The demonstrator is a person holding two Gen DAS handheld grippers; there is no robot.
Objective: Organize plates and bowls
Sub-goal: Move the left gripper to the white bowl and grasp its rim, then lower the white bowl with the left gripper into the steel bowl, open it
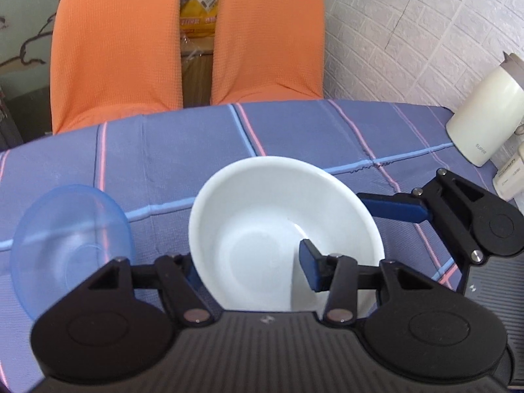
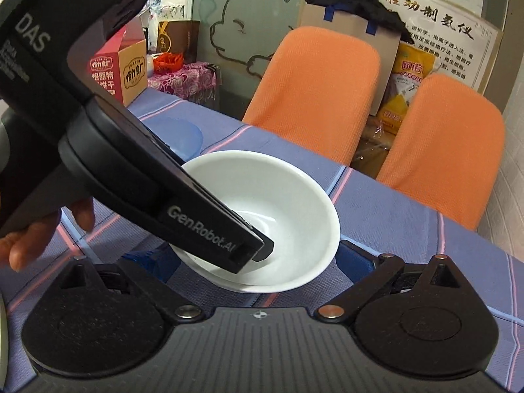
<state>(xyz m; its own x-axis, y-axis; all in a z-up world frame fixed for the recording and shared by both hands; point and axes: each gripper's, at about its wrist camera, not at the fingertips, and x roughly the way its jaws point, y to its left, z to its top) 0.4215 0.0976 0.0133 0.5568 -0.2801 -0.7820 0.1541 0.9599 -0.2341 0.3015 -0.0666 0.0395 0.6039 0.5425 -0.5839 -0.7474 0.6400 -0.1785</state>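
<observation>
A white bowl (image 1: 262, 203) (image 2: 288, 196) sits on the blue striped tablecloth (image 1: 196, 144). My left gripper (image 1: 258, 262) straddles its left wall. The right blue pad (image 1: 309, 267) is inside near the base, not touching the left wall, and the other finger is hidden behind the rim. Its jaws stand about half apart. In the right wrist view the left gripper's tip (image 2: 258, 252) reaches into the bowl. My right gripper (image 2: 250, 257) is wide open, with a blue finger (image 1: 393, 209) beside the bowl's right rim. A clear blue bowl (image 1: 72, 239) (image 2: 183, 134) lies to the left.
Two orange chair backs (image 1: 114, 49) (image 1: 268, 32) stand past the table's far edge. A white kettle (image 1: 481, 121) sits at the right by the brick wall. A red box (image 2: 111, 72) stands at the far left corner. A person's hand (image 2: 32, 239) holds the left gripper.
</observation>
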